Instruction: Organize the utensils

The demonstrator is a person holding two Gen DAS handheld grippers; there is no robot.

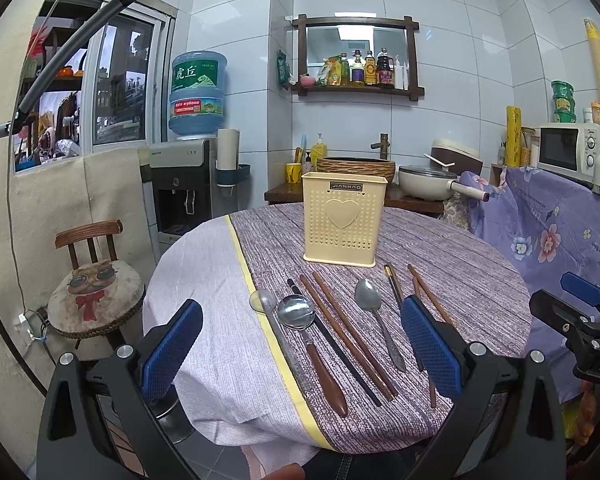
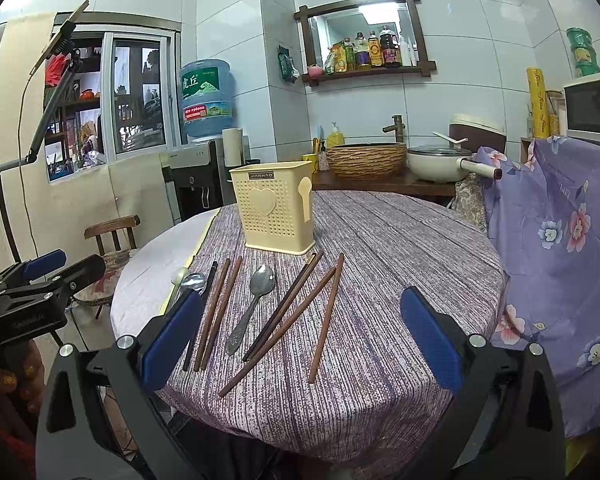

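A cream perforated utensil holder (image 1: 344,220) (image 2: 274,208) stands upright on the round table (image 1: 204,280) (image 2: 400,248). In front of it lie a wooden-handled ladle (image 1: 300,314), a pale spoon (image 1: 262,300), a steel spoon (image 1: 374,312) (image 2: 256,292), a black chopstick (image 1: 332,340) and several brown chopsticks (image 1: 348,332) (image 2: 300,312). My left gripper (image 1: 300,348) is open above the near edge with nothing between its blue pads. My right gripper (image 2: 300,340) is open too, hovering over the chopsticks on the right.
A small chair (image 1: 96,292) with a cat cushion stands left of the table. A water dispenser (image 1: 192,176), a basin with faucet (image 1: 356,168) and a pot (image 1: 428,182) sit behind. A floral purple cloth (image 2: 560,240) hangs at the right.
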